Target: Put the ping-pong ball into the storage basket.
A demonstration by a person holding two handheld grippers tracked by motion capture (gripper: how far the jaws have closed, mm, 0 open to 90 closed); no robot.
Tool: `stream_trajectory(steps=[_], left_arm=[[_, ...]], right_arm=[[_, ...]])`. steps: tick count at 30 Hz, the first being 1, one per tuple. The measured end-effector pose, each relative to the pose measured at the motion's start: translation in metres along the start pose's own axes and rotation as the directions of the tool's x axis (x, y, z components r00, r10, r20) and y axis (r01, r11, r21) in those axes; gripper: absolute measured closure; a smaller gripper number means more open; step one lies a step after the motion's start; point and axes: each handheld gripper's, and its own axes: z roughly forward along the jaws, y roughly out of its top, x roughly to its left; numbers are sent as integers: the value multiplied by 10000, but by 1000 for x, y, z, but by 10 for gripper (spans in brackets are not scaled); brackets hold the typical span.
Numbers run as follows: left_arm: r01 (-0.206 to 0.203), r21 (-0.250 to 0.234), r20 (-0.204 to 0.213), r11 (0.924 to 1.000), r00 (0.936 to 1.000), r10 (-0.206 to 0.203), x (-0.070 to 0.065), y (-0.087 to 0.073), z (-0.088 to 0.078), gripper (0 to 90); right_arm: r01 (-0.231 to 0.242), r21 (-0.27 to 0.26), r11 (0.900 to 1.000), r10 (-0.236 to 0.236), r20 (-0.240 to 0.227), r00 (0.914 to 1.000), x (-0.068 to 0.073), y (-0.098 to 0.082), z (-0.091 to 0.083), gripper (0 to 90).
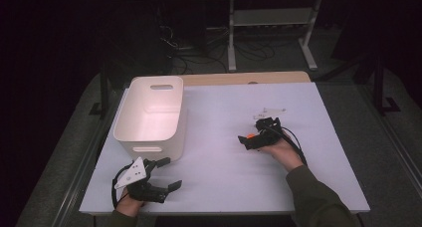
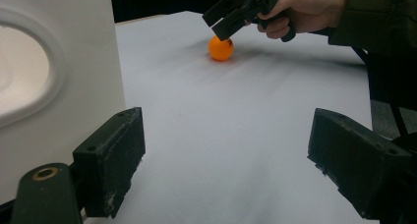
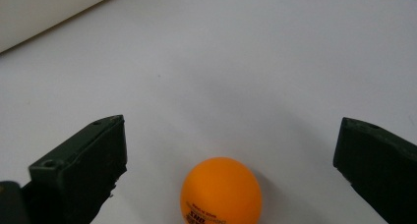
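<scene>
Tongs [image 3: 231,170] on the right are straddling the orange ball [image 3: 221,191], spread wide; closing off-centre is risking it rolling across the worktop [image 1: 224,172].

The left gripper [image 1: 164,174] was matte black, and it carried a pale grey three-cornered plate [image 1: 132,173] dotted with small holes. A black cable [image 1: 116,184] looped off its back. Up close its jaws were chunky black blocks, scuffed and dusty along the edges, with a brass-ringed hole [image 2: 45,173] in the frame beside one. The right gripper [image 1: 251,139] was black too, cable [image 1: 293,143] trailing along an olive-green sleeve [image 1: 316,197].
</scene>
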Motion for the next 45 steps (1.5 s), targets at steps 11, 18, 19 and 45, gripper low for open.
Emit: stream_trajectory(steps=[11, 18, 19, 45], left_arm=[[-2, -30, 2, 10000, 10000, 2, 0, 0, 0, 140], [-35, -36, -10, 10000, 10000, 35, 0, 0, 0, 140], [-41, -44, -6, 10000, 10000, 41, 0, 0, 0, 140], [-66, -64, -17, 10000, 10000, 66, -1, 0, 0, 140]], right_arm=[[118, 186, 9998, -118, 0, 9999, 1, -6, 5, 0], [213, 465, 9987, -211, -66, 9998, 2, -10, 10, 0], [218, 481, 9986, -215, -70, 9997, 2, -10, 10, 0], [447, 1241, 9913, -416, -275, 9988, 5, -17, 18, 17]])
